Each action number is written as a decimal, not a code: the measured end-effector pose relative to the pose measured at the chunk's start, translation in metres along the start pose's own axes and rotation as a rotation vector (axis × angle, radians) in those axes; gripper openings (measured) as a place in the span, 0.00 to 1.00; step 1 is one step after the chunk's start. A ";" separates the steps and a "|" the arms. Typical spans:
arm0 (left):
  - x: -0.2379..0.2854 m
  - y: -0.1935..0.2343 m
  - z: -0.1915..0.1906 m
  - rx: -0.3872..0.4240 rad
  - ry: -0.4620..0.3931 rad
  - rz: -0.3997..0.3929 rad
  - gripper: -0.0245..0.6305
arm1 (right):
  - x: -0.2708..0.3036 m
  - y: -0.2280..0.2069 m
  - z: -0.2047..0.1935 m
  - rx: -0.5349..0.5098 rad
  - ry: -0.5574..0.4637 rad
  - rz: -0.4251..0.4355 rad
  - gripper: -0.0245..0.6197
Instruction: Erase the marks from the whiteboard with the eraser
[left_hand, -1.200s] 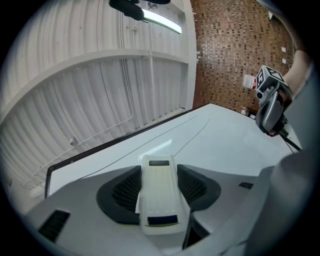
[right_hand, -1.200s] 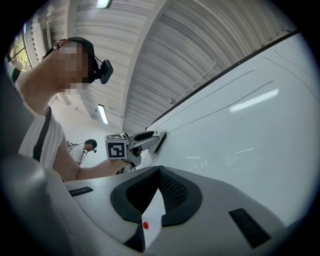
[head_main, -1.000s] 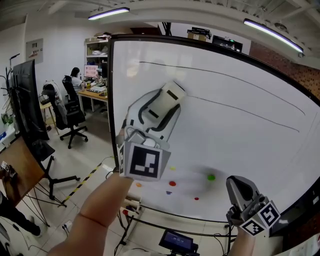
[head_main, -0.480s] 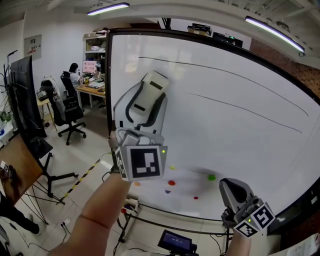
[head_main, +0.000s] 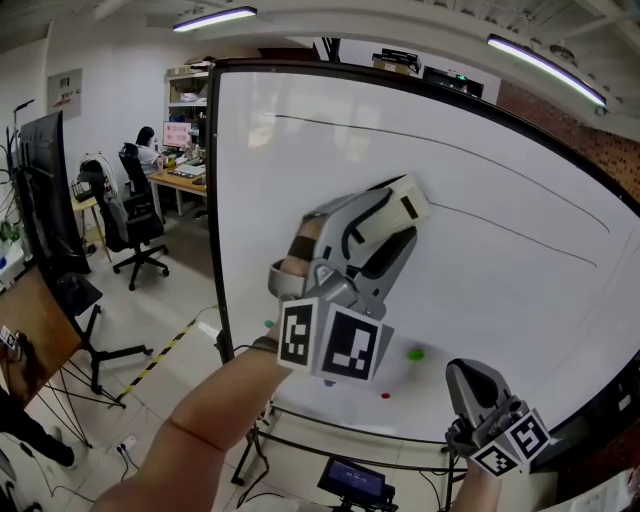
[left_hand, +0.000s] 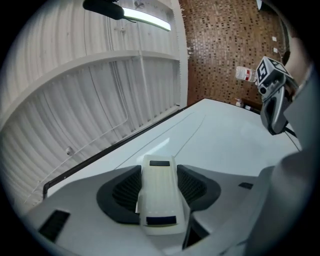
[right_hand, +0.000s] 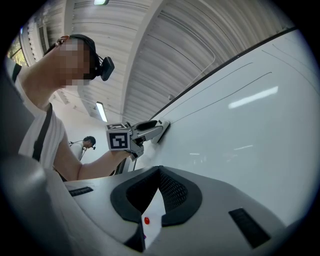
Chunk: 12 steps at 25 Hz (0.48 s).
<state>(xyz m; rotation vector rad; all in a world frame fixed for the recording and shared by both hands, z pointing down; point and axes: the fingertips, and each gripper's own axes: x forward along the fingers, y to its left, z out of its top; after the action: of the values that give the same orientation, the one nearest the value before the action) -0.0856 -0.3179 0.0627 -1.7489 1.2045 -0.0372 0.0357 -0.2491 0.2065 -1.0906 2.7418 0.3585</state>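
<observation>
A big whiteboard (head_main: 500, 300) stands upright in front of me. Two long thin dark lines cross it, an upper line (head_main: 450, 150) and a lower line (head_main: 530, 232). My left gripper (head_main: 395, 225) is shut on a cream eraser (head_main: 407, 207) and presses it on the board at the left end of the lower line. In the left gripper view the eraser (left_hand: 159, 192) sits between the black pads (left_hand: 122, 192), with the board beyond. My right gripper (head_main: 475, 385) hangs low at the board's bottom right, shut and holding nothing.
Small coloured magnets dot the board's lower part, among them a green magnet (head_main: 415, 353) and a red magnet (head_main: 385, 395). To the left are office chairs (head_main: 135, 225), a desk with a seated person (head_main: 150, 150) and a dark screen on a stand (head_main: 45, 210). A device (head_main: 350, 485) lies under the board.
My left gripper has carried the eraser from the board's upper left down and to the right, onto the lower line. The line's left stretch no longer shows. The right gripper has barely moved.
</observation>
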 end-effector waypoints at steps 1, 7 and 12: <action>-0.001 -0.005 0.000 0.003 0.006 -0.038 0.40 | 0.002 0.002 0.000 0.000 0.002 0.001 0.06; -0.013 0.005 -0.022 0.004 0.064 -0.067 0.40 | 0.018 0.010 0.002 0.005 0.005 0.025 0.06; -0.045 0.086 -0.065 -0.073 0.122 0.158 0.40 | 0.025 0.023 -0.002 0.008 0.006 0.015 0.07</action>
<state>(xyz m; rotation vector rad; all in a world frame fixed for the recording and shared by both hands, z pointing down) -0.2013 -0.3330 0.0558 -1.7296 1.4462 -0.0060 0.0015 -0.2503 0.2059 -1.0711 2.7555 0.3466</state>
